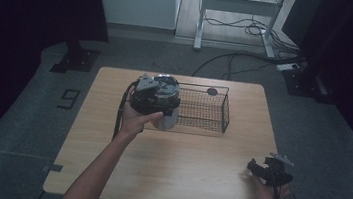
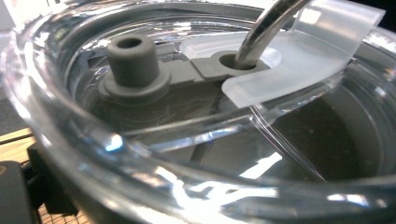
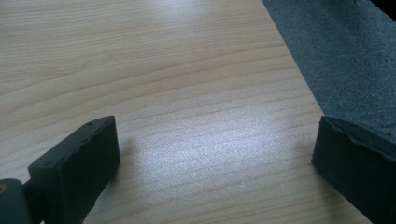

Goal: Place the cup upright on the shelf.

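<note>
The left gripper (image 1: 157, 97) grips a clear-lidded steel tumbler (image 1: 166, 106) (metal straw (image 2: 266, 28) through its lid) at the wire basket's (image 1: 203, 110) near-left end. The right gripper (image 3: 215, 154) rests with jaws wide apart and nothing between them, low over the wooden table (image 3: 163, 70).

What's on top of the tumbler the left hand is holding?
A clear lid tops the tumbler, with a grey plug and a metal straw through its hole. Glare on the lid hides any contents.
</note>
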